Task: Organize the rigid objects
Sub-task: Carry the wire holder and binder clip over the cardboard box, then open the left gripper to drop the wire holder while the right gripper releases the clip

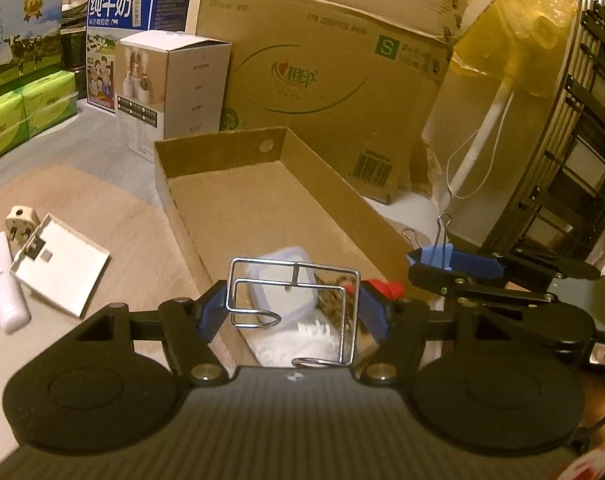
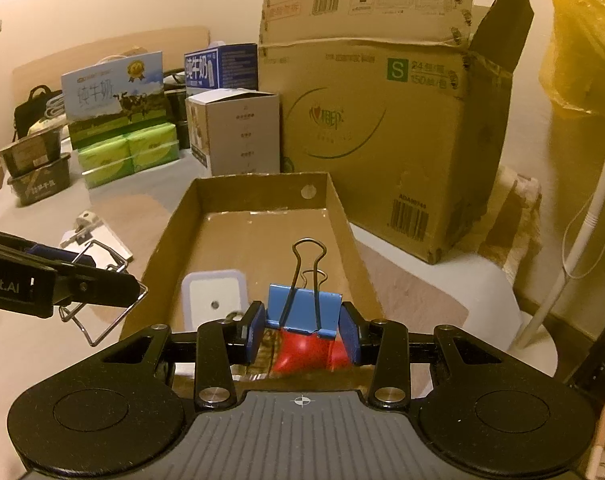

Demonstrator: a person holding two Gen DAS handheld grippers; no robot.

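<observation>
My left gripper (image 1: 292, 308) is shut on a bent chrome wire holder (image 1: 294, 292), held over the near end of a shallow open cardboard tray (image 1: 342, 192). My right gripper (image 2: 302, 332) is shut on a blue binder clip (image 2: 304, 308) over the same tray (image 2: 338, 208). In the tray lie a white lidded container (image 2: 214, 300) (image 1: 282, 280) and a red object (image 2: 302, 352). The right gripper with its clip also shows at the right of the left wrist view (image 1: 454, 268). The left gripper with the wire holder shows at the left of the right wrist view (image 2: 98, 284).
Left of the tray on the mat lie a white plate-shaped part (image 1: 62, 268), a white plug (image 1: 18, 220) and a white stick (image 1: 4, 280). Behind stand a big cardboard box (image 2: 382, 128), a white carton (image 2: 238, 132), milk boxes (image 1: 134, 20) and green tissue packs (image 2: 130, 152).
</observation>
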